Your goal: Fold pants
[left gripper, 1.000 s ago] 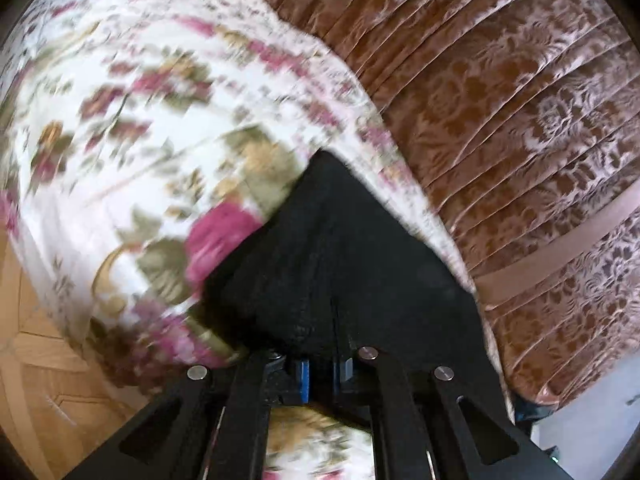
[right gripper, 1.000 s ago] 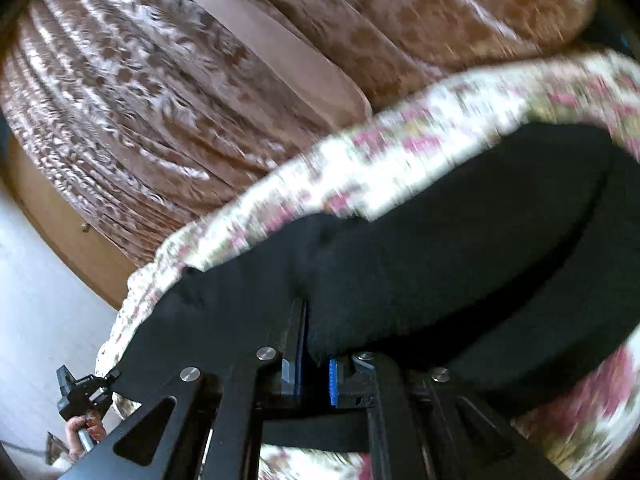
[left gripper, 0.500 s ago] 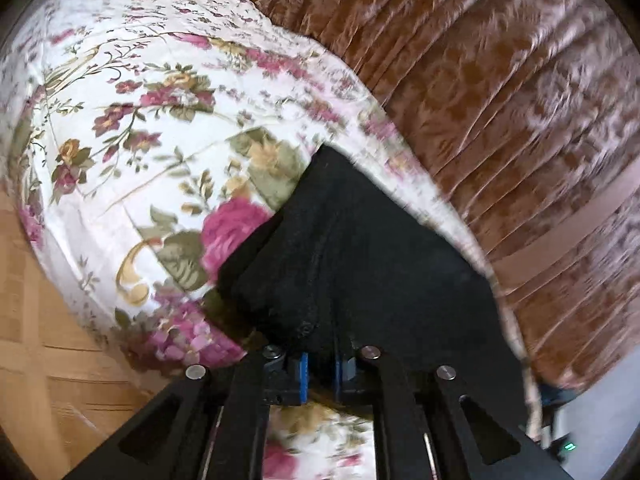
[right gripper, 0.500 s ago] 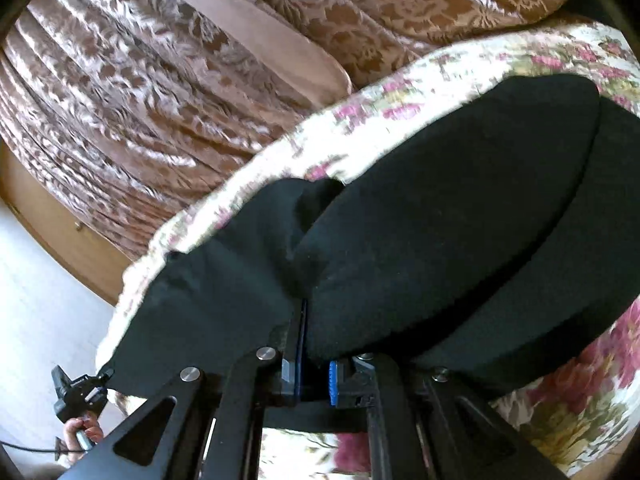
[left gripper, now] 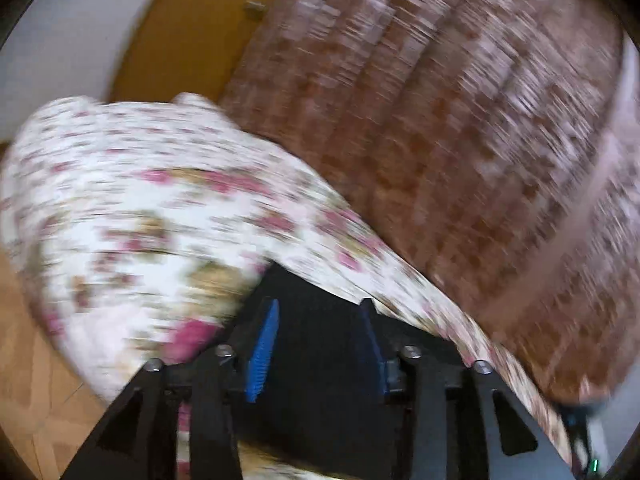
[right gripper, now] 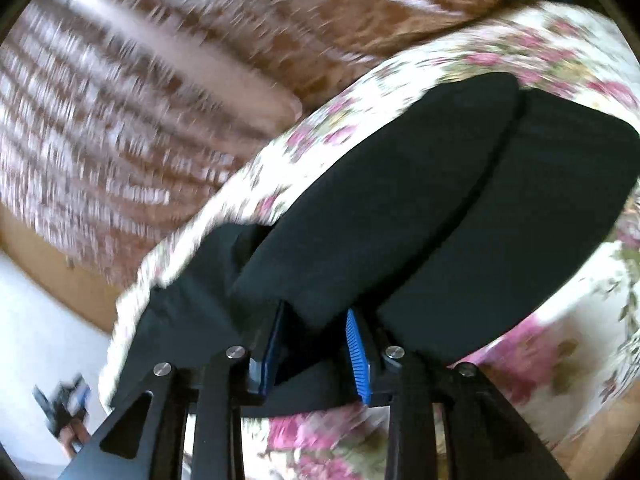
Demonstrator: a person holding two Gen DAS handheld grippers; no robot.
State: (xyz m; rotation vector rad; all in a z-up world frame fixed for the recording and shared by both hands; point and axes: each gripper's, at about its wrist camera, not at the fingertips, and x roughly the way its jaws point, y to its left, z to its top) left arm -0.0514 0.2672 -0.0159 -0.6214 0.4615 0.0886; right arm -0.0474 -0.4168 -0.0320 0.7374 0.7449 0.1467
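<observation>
Black pants (right gripper: 420, 200) lie folded lengthwise on a floral bedspread (right gripper: 560, 360). One rounded end of the fold sits between the blue pads (right gripper: 357, 356) of my right gripper (right gripper: 316, 312). Its jaws are opening and the pads stand clear of the cloth. In the left wrist view the other end of the pants (left gripper: 320, 380) lies under and between the jaws of my left gripper (left gripper: 320, 308). These jaws are also opening, and the blue pads (left gripper: 262, 352) are off the fabric. The picture is blurred by motion.
A brown patterned quilted cover (left gripper: 460, 140) rises beyond the bedspread (left gripper: 140, 220). Wooden floor (left gripper: 24, 360) shows at the lower left and a tan wooden panel (left gripper: 180, 40) behind. In the right wrist view a hand (right gripper: 72, 434) holds a small black tool at the lower left.
Both grippers were shut on the black cloth and now have their jaws apart. The left gripper has lifted, so the pants end sits lower in its view.
</observation>
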